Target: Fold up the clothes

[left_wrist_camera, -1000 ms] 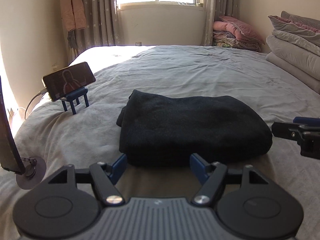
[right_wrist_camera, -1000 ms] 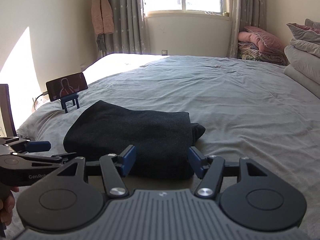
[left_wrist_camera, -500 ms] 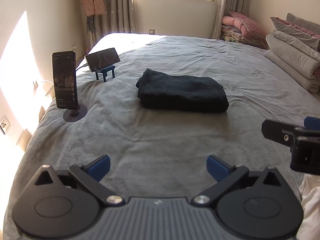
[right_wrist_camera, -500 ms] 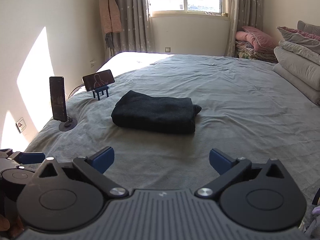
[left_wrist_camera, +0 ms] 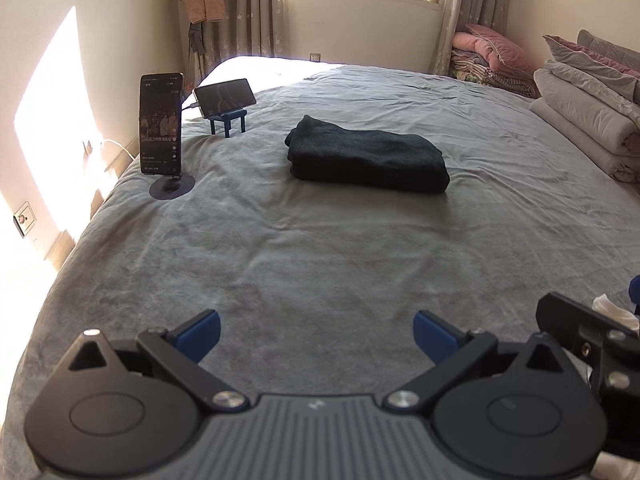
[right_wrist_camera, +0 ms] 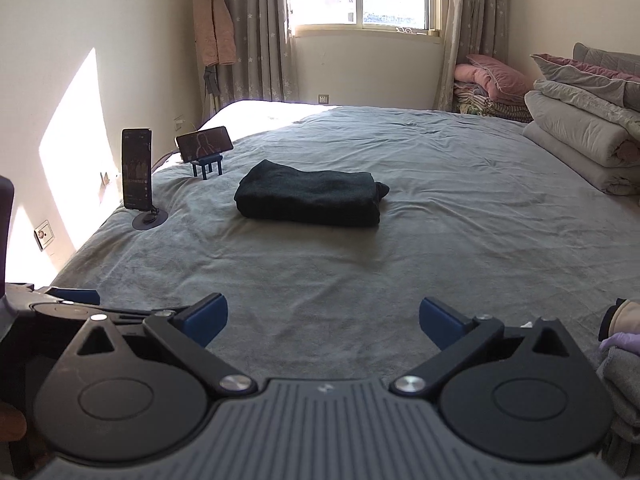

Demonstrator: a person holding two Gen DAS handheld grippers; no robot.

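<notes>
Left wrist view: left tongs (left_wrist_camera: 316, 334) spread wide over bare grey bed (left_wrist_camera: 320, 264), nothing between them. Right tongs (right_wrist_camera: 323, 322) likewise apart, empty. Further on, well clear, lies the folded dark garment (left_wrist_camera: 368, 156). Only the right view shows grey cloth (right_wrist_camera: 618, 380) at its right edge.

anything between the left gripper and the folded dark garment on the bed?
Nothing visible. From the left gripper, fingers wide open and empty, only bare grey bedspread runs up to the folded dark garment. The upright phone on its stand and the small phone on the blue stool sit off to the left, clear of that line.
</notes>
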